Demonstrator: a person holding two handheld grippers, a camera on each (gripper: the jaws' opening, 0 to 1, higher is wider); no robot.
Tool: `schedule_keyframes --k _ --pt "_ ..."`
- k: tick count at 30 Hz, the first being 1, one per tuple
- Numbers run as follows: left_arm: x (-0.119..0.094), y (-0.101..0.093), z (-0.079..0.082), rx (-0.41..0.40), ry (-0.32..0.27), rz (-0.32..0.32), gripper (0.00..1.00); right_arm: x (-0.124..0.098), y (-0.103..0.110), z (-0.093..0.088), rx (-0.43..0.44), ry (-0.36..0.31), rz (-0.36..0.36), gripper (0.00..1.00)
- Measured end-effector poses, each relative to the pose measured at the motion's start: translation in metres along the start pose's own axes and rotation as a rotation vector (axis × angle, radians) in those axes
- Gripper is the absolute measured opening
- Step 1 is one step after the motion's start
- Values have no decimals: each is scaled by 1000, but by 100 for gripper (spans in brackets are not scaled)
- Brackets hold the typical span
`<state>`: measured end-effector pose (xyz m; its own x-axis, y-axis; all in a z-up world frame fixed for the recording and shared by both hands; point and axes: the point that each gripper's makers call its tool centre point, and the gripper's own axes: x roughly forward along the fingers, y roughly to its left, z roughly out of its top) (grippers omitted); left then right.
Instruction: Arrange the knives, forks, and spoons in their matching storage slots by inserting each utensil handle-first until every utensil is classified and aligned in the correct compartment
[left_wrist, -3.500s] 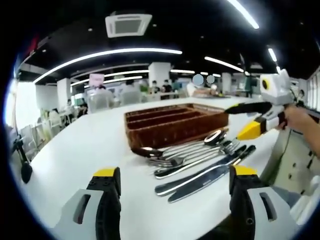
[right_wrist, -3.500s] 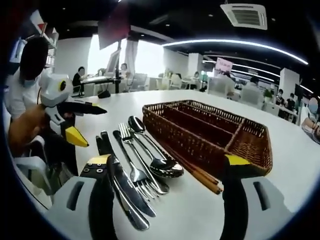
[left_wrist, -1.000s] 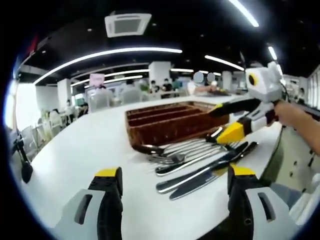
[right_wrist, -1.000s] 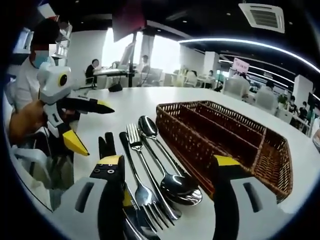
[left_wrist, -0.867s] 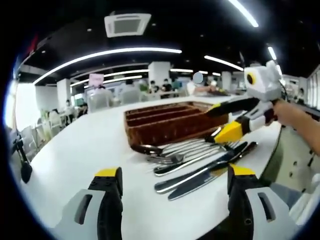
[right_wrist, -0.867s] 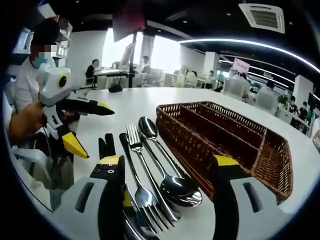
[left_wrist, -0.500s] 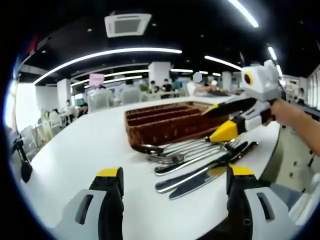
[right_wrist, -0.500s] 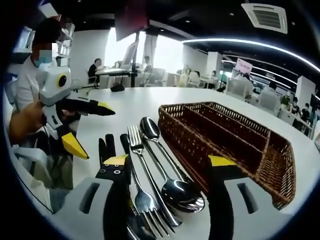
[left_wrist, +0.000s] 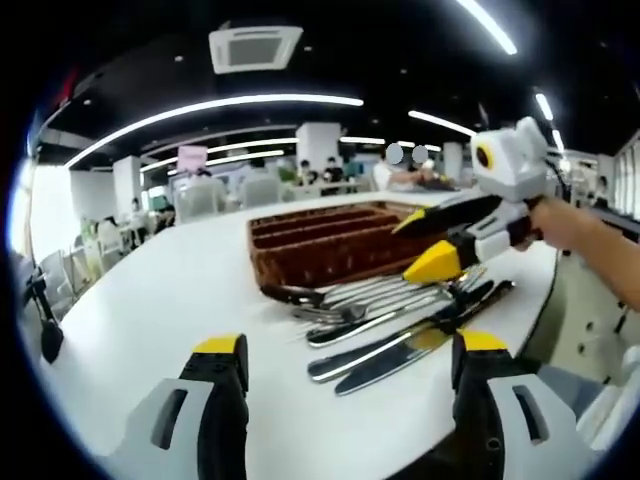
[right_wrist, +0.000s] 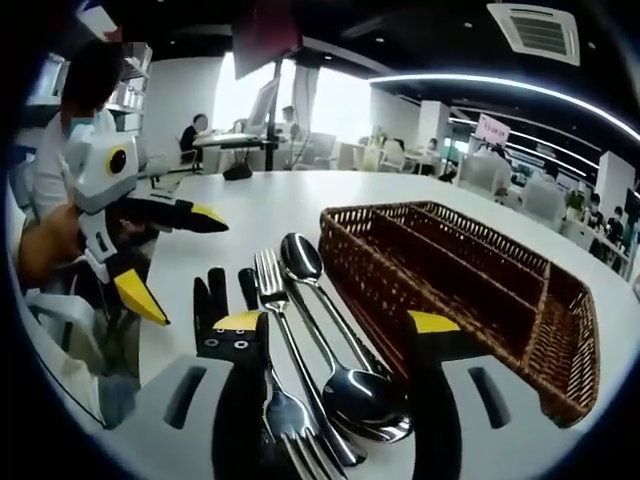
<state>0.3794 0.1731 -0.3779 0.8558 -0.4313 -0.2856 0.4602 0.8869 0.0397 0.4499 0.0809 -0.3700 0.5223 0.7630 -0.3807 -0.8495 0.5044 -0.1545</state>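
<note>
A brown wicker tray (left_wrist: 330, 245) with long slots sits on the white table (left_wrist: 150, 300). In front of it lie spoons (left_wrist: 300, 296), forks (left_wrist: 345, 313) and black-handled knives (left_wrist: 400, 345) side by side. My left gripper (left_wrist: 350, 345) is open, low and short of them. My right gripper (left_wrist: 420, 243) reaches in from the right, jaws apart just over the handles. In the right gripper view my right gripper (right_wrist: 336, 322) is open, straddling a fork (right_wrist: 272, 300) and spoons (right_wrist: 305, 270), with the knives (right_wrist: 212, 292) by its left finger and the tray (right_wrist: 470, 270) on the right. My left gripper (right_wrist: 178, 258) shows open at the left.
A person's hand (left_wrist: 580, 225) holds the right gripper near the table's edge (left_wrist: 545, 300). Another hand (right_wrist: 45, 245) holds the left gripper. Behind are office desks, chairs (right_wrist: 480, 175) and seated people. Bare table stretches to the left of the tray (left_wrist: 170, 270).
My right gripper has moved in over the utensils, now straddling the fork and spoons, and its jaws have narrowed somewhat. My left gripper has barely moved.
</note>
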Motion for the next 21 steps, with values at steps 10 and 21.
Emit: schedule_keyframes --k 10,21 --pt "-1 -1 -1 -3 1 -1 83 7 2 -2 4 15 19 50" --pt "-3 -2 1 -5 -6 -5 82 16 13 4 20 25 56 41"
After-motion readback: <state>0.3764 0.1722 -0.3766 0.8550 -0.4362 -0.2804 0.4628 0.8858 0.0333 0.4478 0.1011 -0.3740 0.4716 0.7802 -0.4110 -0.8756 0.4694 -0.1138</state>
